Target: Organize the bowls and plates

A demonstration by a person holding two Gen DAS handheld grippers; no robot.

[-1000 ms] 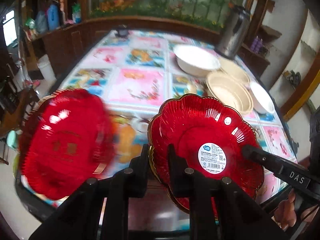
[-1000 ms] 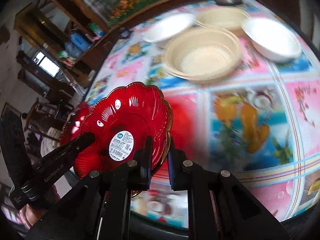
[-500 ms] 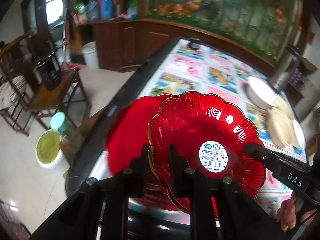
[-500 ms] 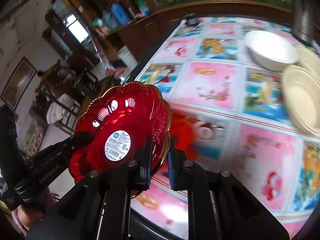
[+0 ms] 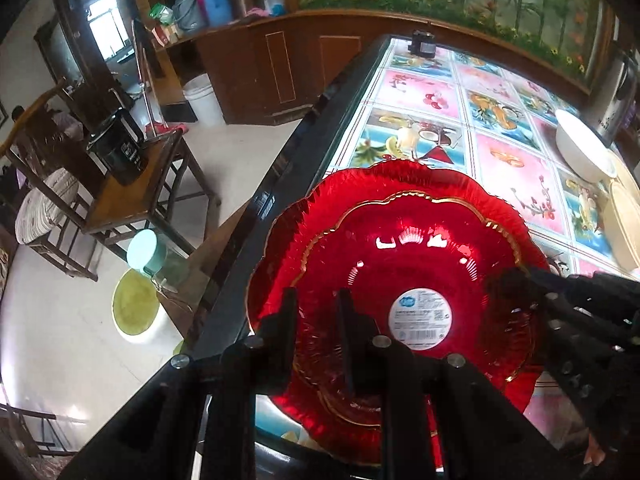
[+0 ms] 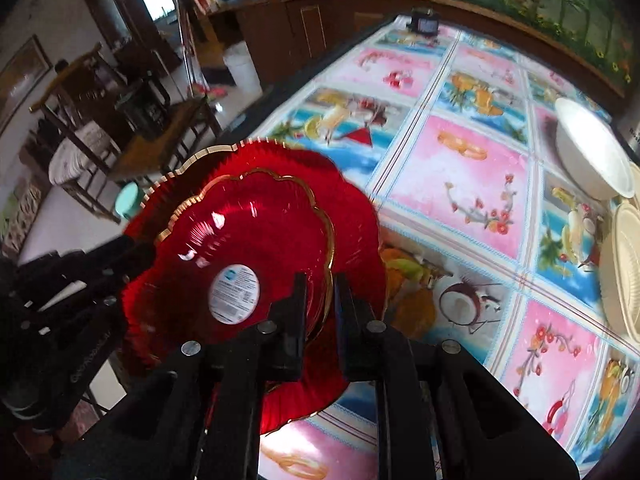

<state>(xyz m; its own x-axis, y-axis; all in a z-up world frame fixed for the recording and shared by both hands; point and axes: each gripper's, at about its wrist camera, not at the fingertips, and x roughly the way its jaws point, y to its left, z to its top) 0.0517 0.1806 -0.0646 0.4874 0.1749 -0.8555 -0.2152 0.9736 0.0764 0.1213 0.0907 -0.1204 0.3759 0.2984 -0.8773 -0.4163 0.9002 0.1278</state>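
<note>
Red translucent plastic fills the near part of both views: a smaller red plate [image 5: 416, 264] with a scalloped gold rim and a round white label [image 5: 424, 316] sits over a larger red plate [image 5: 280, 248], which lies at the near corner of the table [image 5: 424, 96] and juts a little past its dark edge. Whether the upper plate rests fully in the lower one cannot be told.

Both tools grip the smaller plate. The left tool [image 5: 316, 320] has its two fingers closed on the plate's rim on the side nearest the table edge, one finger on each face. The right tool [image 6: 320, 304] is likewise clamped on the opposite rim, its fingers close together with the gold edge between them. Each tool shows in the other's view, dark and low at the side.

A cloth printed with pink and blue fruit panels covers the table. Along the far right side stand a white bowl [image 6: 592, 152] and, nearer, a cream bowl [image 6: 620, 272], well apart from the red plates. A metal flask [image 5: 616, 92] stands behind the white bowl. Beyond the table's left edge, on the floor, are a wooden chair [image 5: 132, 184] and a white bucket [image 5: 202, 100].
</note>
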